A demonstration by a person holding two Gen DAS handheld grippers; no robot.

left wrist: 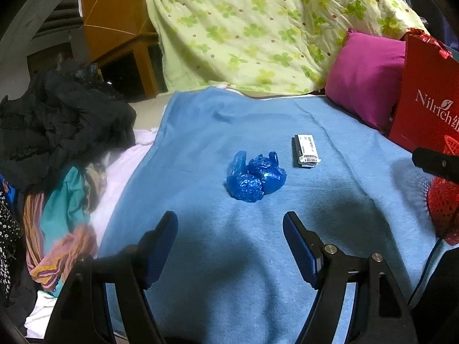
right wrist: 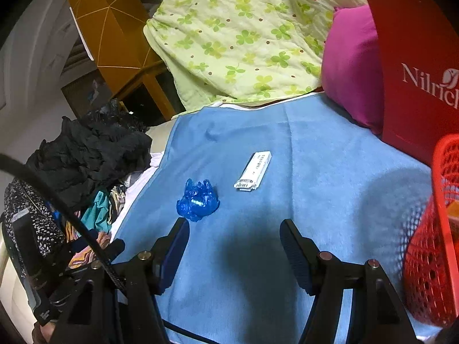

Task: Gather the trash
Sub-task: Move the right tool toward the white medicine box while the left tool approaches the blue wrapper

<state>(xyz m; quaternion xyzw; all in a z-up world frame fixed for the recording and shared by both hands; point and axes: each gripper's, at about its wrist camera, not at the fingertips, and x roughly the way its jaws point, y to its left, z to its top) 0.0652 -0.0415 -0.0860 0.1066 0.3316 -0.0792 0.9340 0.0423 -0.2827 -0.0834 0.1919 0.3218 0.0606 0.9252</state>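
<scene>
A crumpled blue plastic bag (left wrist: 255,177) lies on the light blue blanket (left wrist: 200,258), with a small white and black box (left wrist: 306,150) just to its right. My left gripper (left wrist: 230,223) is open and empty, a short way in front of the bag. In the right wrist view the bag (right wrist: 198,200) sits just ahead of my left finger, and the box (right wrist: 254,171) lies further back. My right gripper (right wrist: 234,230) is open and empty. A red mesh basket (right wrist: 430,258) stands at the right, and also shows in the left wrist view (left wrist: 443,203).
A red paper bag (left wrist: 427,97) and a magenta pillow (left wrist: 367,80) stand at the back right. A green clover quilt (left wrist: 272,28) is piled behind. Dark and colourful clothes (left wrist: 57,132) are heaped at the left of the blanket.
</scene>
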